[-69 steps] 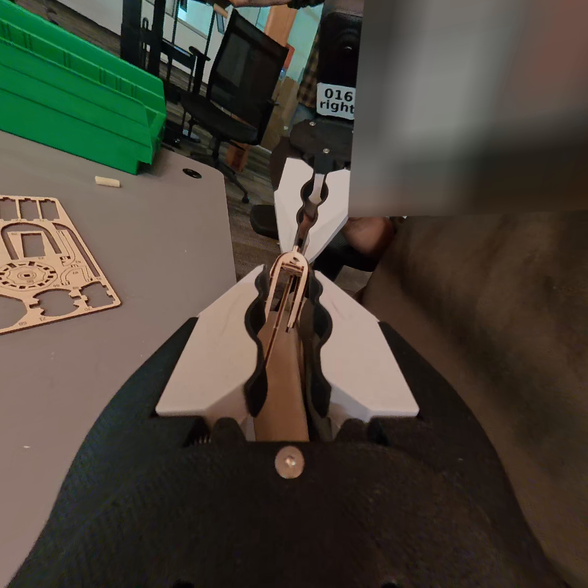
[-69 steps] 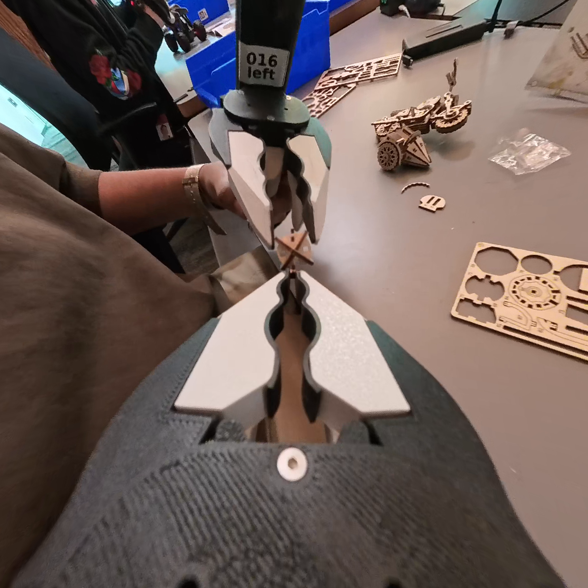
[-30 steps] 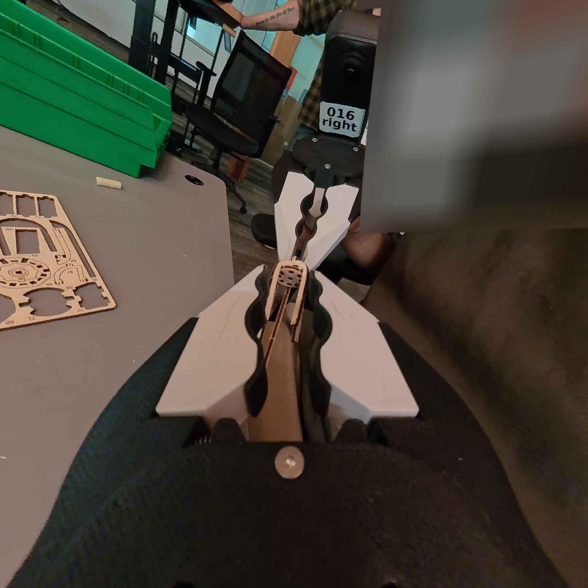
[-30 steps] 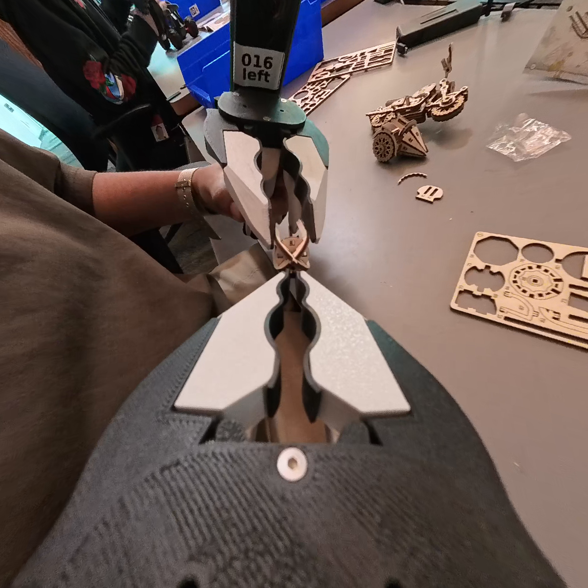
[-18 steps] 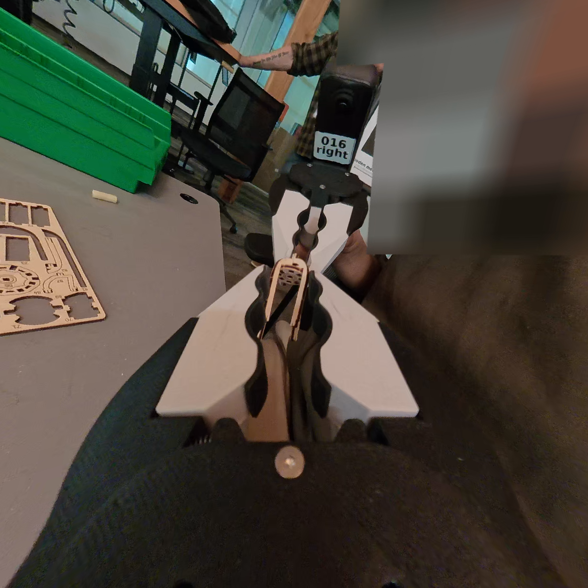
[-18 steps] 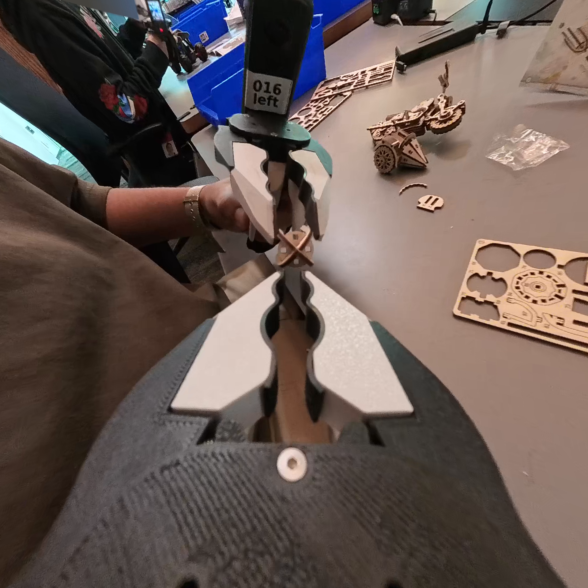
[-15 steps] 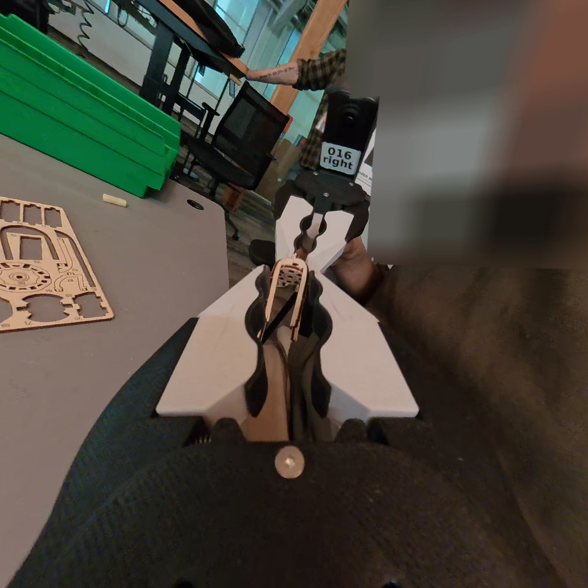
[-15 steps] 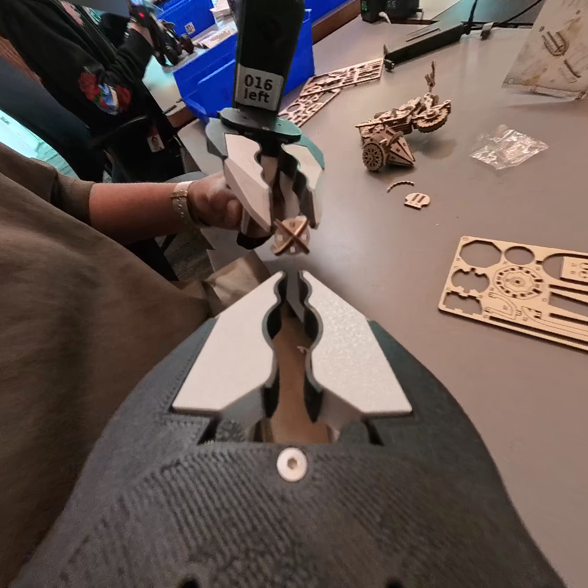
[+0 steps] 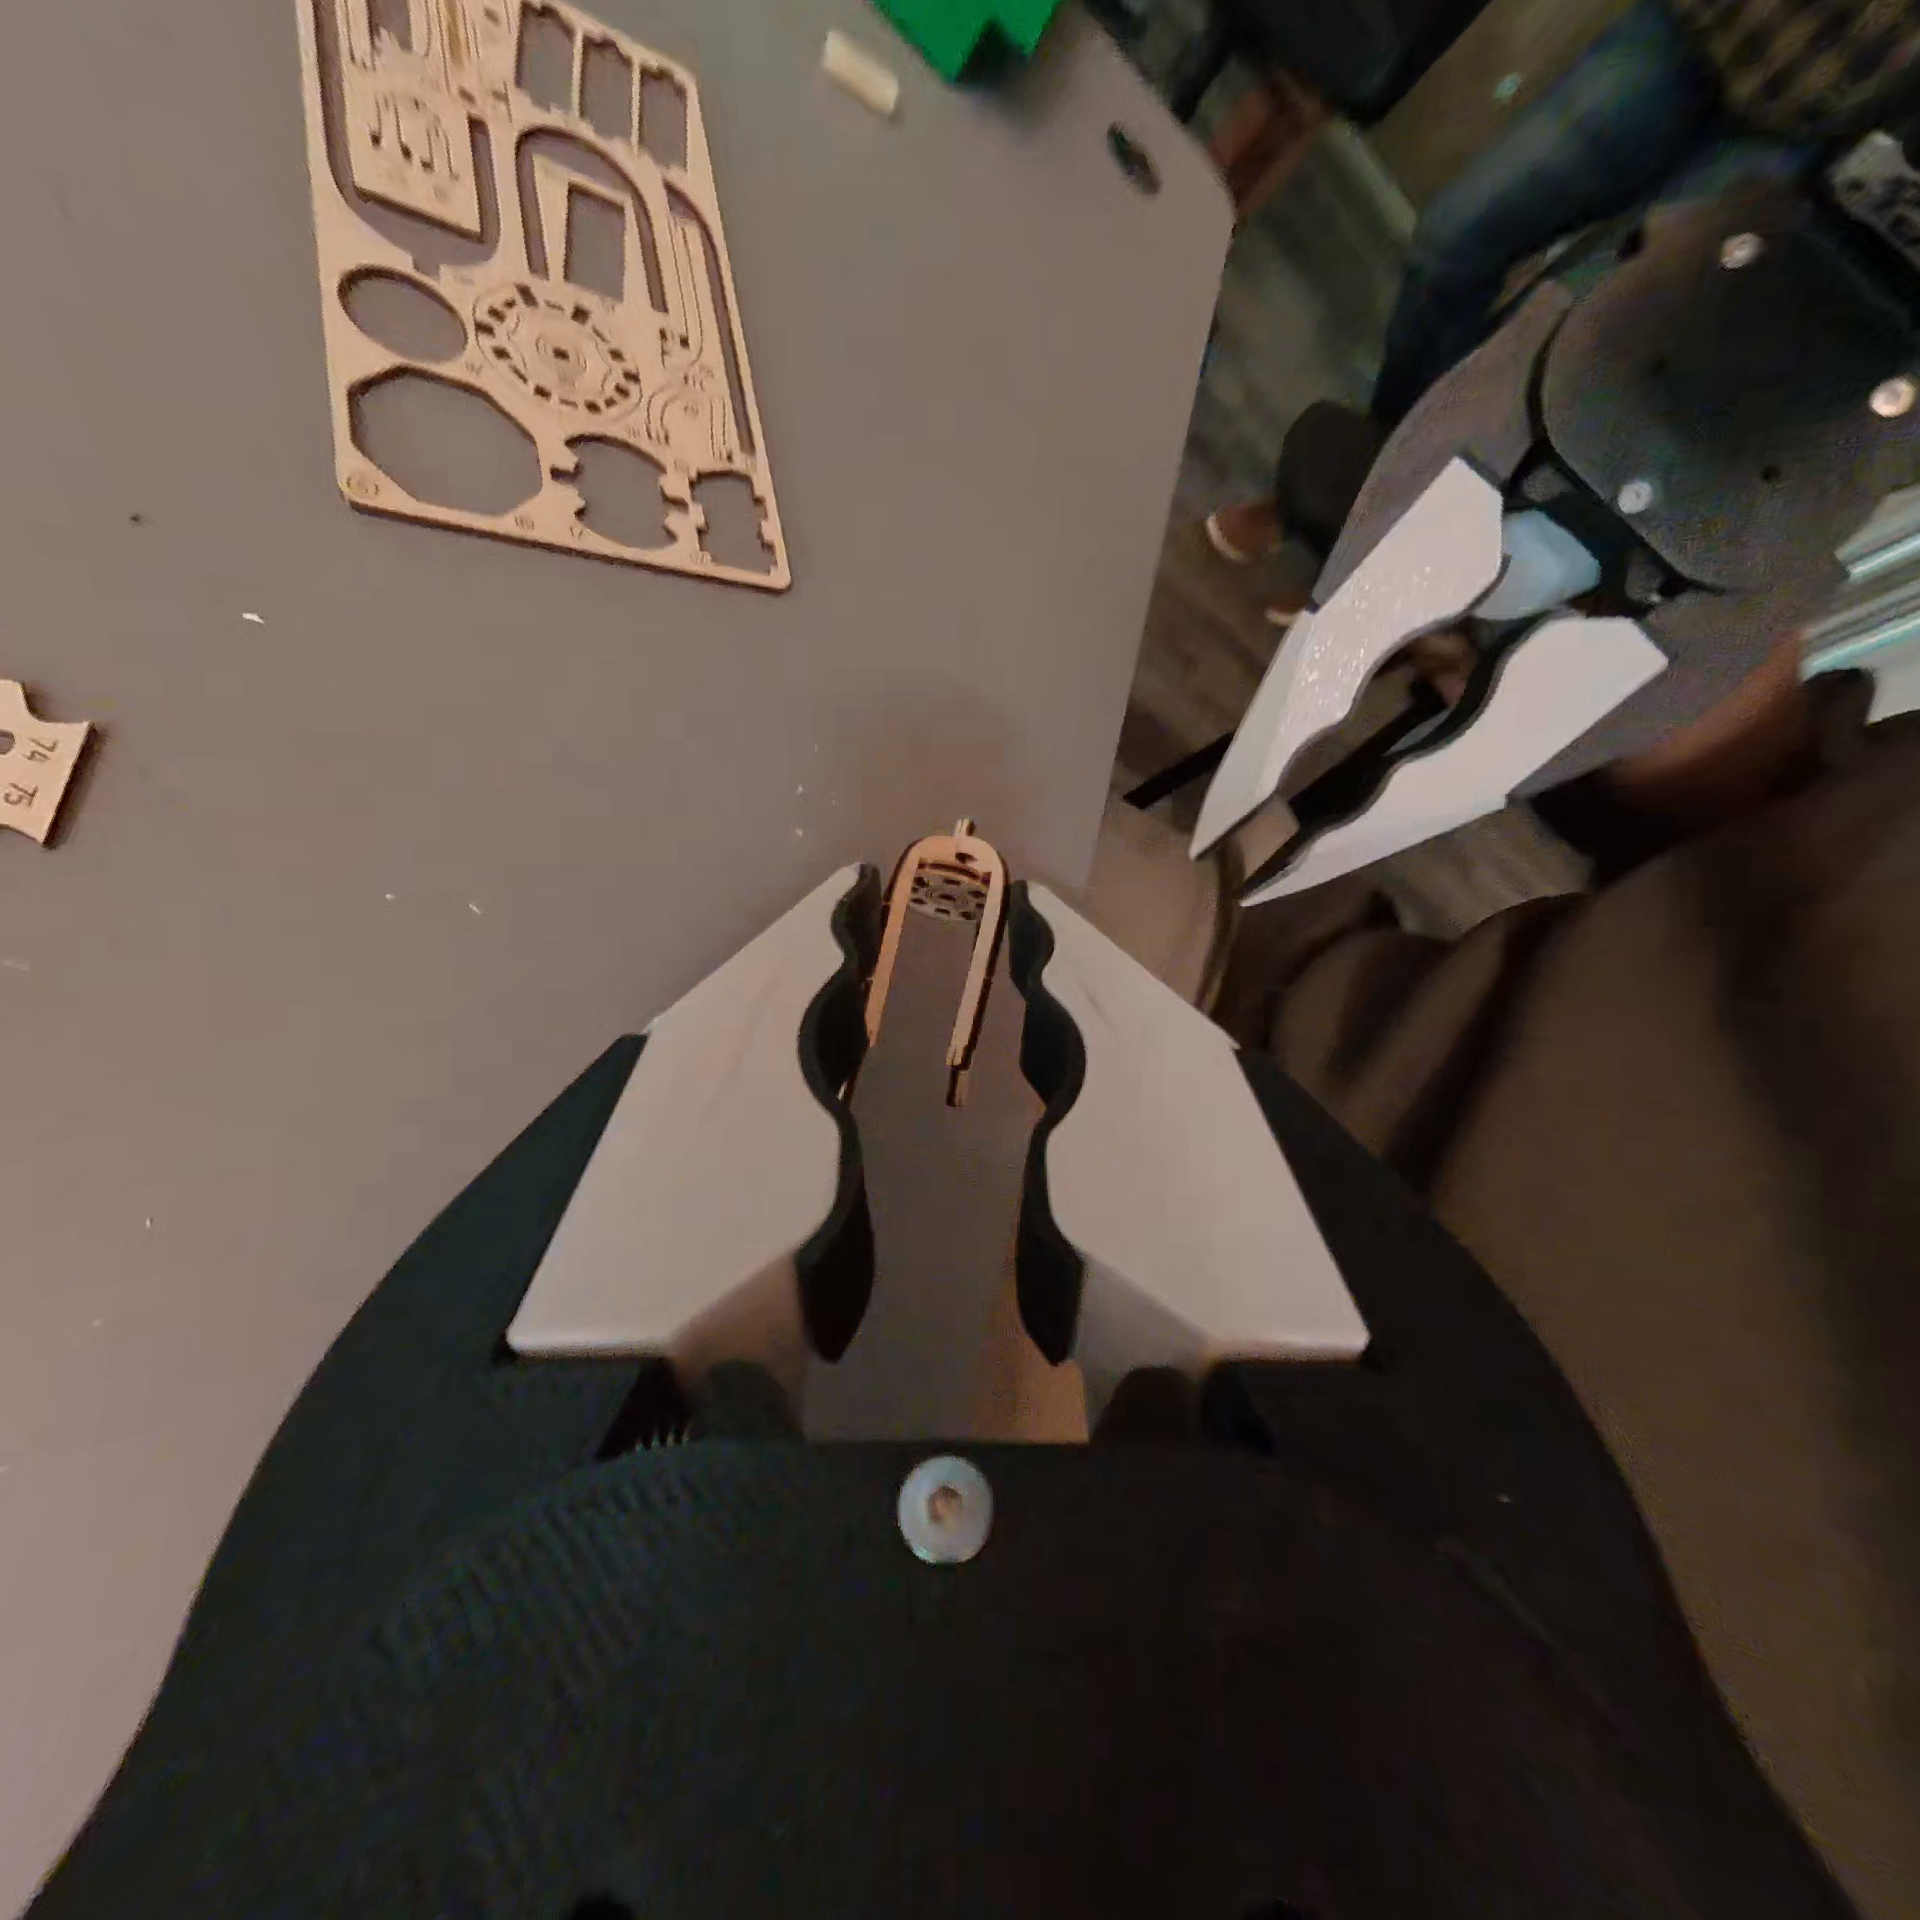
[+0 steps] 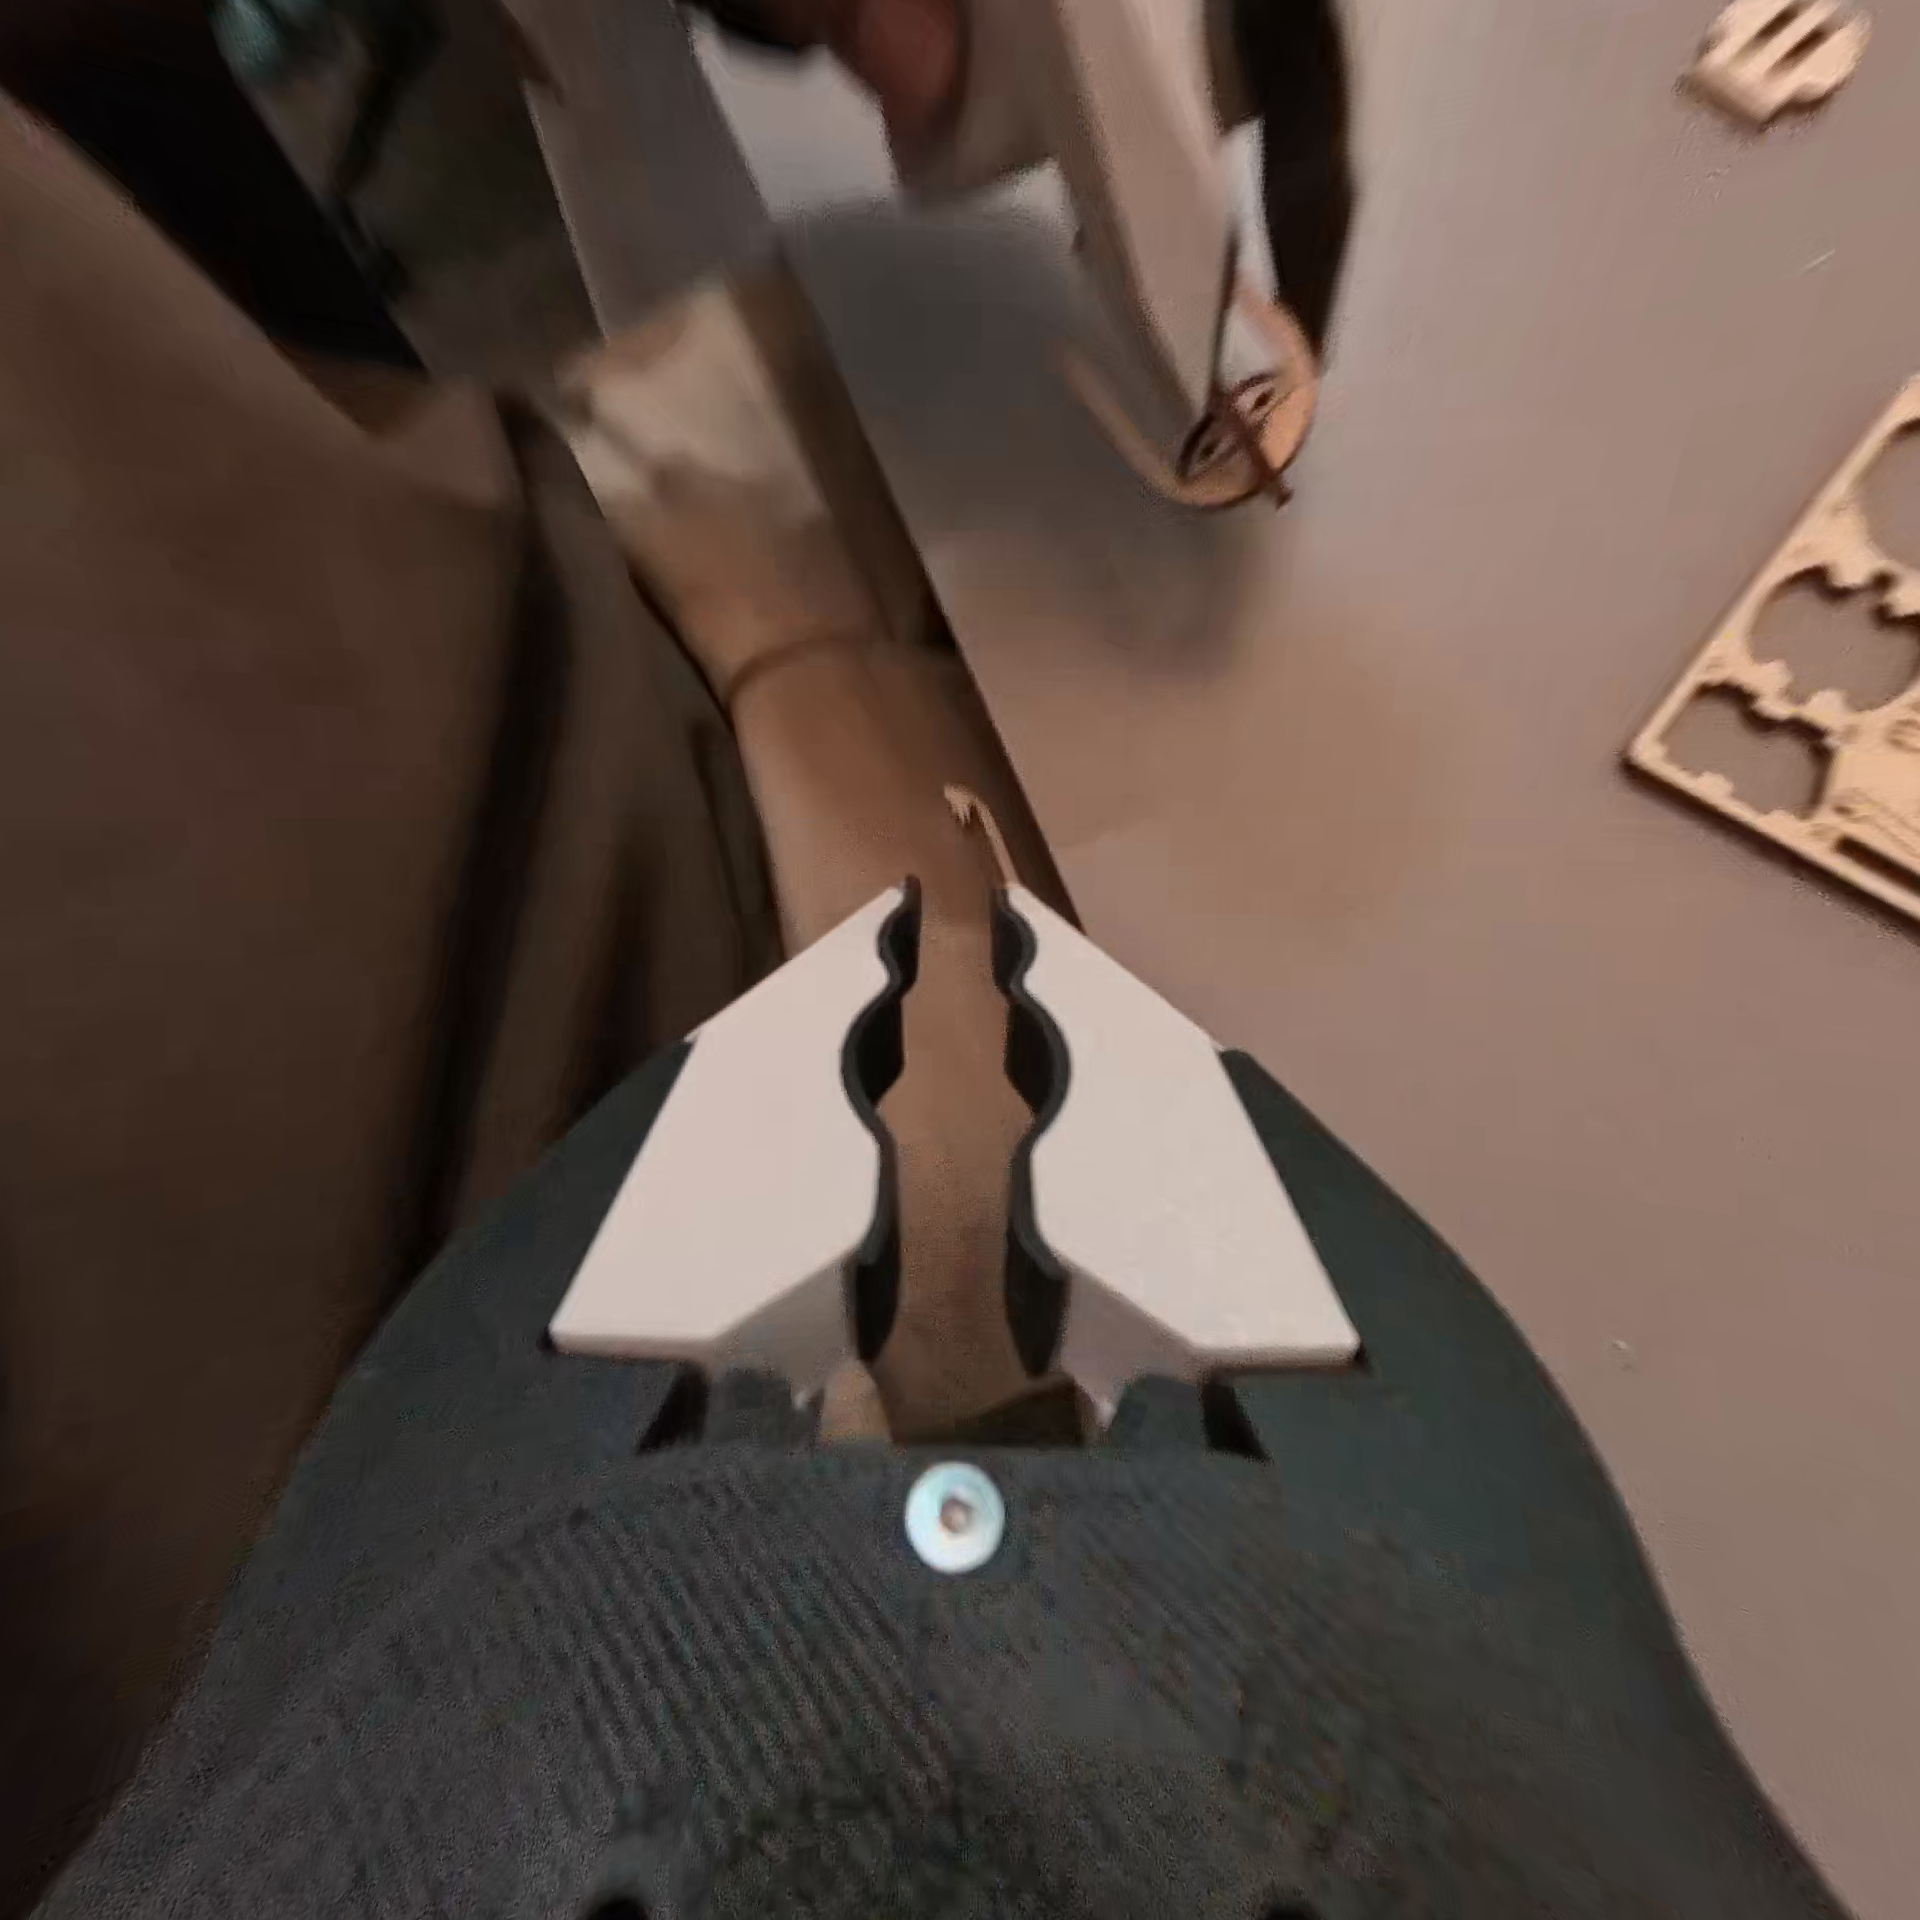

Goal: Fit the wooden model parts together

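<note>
On my left wrist view, a small loose wooden piece (image 9: 36, 764) lies at the left edge of the grey surface (image 9: 520, 779). Beyond it toward the far edge lies the cut-out wooden sheet (image 9: 540, 312). My left gripper (image 9: 943, 894) has its fingers clamped on the U-shaped wooden model part (image 9: 940, 914), held near the surface's right edge. Further right, my right gripper (image 10: 956, 899) has its fingers slightly apart; I cannot tell whether they hold anything.

Pale wooden fork piece (image 9: 943, 940), matt grey table (image 9: 520, 831)
</note>
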The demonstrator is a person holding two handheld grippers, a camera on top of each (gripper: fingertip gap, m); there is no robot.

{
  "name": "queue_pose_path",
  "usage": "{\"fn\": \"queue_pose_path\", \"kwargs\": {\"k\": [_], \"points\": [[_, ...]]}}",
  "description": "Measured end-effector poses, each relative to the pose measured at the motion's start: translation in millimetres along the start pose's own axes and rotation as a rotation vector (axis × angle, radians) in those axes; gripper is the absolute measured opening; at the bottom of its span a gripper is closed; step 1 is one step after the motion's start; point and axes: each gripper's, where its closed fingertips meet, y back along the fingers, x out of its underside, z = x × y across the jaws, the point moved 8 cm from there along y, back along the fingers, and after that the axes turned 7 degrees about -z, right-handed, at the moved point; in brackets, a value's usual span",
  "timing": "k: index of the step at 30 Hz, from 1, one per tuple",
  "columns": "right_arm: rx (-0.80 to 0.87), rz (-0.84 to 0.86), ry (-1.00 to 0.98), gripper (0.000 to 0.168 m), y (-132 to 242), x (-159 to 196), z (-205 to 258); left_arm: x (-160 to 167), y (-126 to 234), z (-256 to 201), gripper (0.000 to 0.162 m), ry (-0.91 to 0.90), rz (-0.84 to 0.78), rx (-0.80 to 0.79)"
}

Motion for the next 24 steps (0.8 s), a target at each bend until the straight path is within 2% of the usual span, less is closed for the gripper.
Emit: {"fn": "queue_pose_path", "kwargs": {"k": [1, 4, 7, 12, 20, 24], "points": [[0.023, 0.076, 0.048, 0.011, -7.6, 4.6, 2.9, 1.5, -1.6, -0.1, 0.024, -0.010, 0.025, -0.022], [0.135, 0.280, 0.191, 0.012, -28.5, 18.9, 6.0, 8.1, -6.8, 4.1, 0.024, -0.046, 0.094, -0.102], [0.190, 0.387, 0.260, 0.014, -42.9, 27.5, 6.1, 12.2, -10.2, 5.6, 0.024, -0.054, 0.127, -0.112], [0.133, 0.356, 0.196, 0.024, -53.2, 31.7, 4.5, 12.3, -9.1, 4.5, 0.035, -0.036, 0.113, -0.085], [0.078, 0.388, 0.127, 0.011, -60.5, 38.3, 1.0, 8.6, 2.2, 3.3, 0.040, -0.032, 0.028, -0.042], [0.070, 0.412, 0.122, 0.010, -64.8, 39.4, 2.1, 6.2, 8.3, 3.1, 0.041, -0.054, -0.022, -0.035]]}}
